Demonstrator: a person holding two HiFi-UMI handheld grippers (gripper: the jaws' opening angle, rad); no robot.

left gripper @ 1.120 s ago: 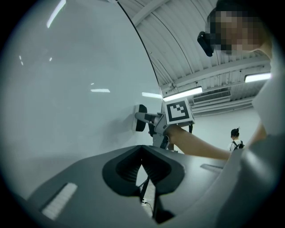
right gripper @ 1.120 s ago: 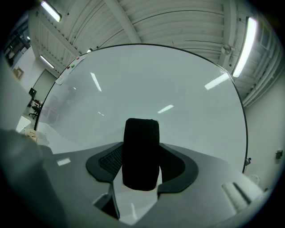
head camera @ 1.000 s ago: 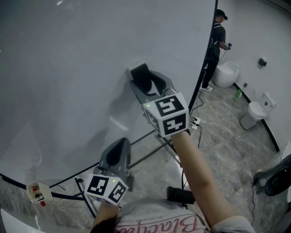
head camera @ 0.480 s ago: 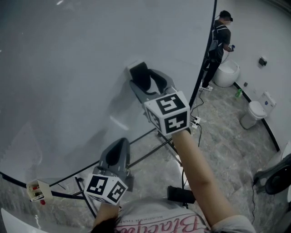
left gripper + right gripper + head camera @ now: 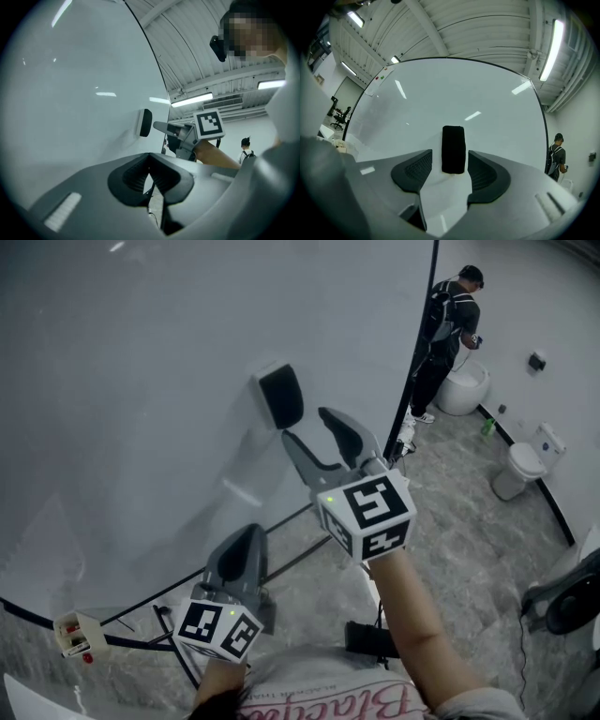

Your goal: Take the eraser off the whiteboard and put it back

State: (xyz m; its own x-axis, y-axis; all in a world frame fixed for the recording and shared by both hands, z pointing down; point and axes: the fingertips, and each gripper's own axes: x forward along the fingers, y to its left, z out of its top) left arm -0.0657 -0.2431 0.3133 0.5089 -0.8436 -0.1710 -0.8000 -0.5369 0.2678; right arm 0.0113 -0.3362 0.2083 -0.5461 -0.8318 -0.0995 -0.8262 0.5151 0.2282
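The black eraser (image 5: 278, 395) sticks upright on the whiteboard (image 5: 131, 381). My right gripper (image 5: 312, 430) hangs a short way off the board, below and right of the eraser, not touching it. Its jaws stand wide and are closing a little, with nothing between the pads. In the right gripper view the eraser (image 5: 453, 149) shows straight ahead, beyond the right gripper's (image 5: 450, 161) tips. My left gripper (image 5: 244, 554) is held lower, near the board's bottom edge, shut and empty. The left gripper view shows the left gripper (image 5: 151, 159), the eraser (image 5: 145, 123) and the right gripper (image 5: 161, 126) beside it.
A small marker box (image 5: 77, 634) hangs at the board's lower left. The stand's dark bars (image 5: 300, 559) cross below the board. A person (image 5: 448, 324) stands past the board's right edge, near white toilets (image 5: 466, 390) (image 5: 520, 470) on the grey floor.
My right gripper has drawn back from the eraser, down and to the right; its jaws stood around the eraser before. The eraser stays on the board. The left gripper has not moved.
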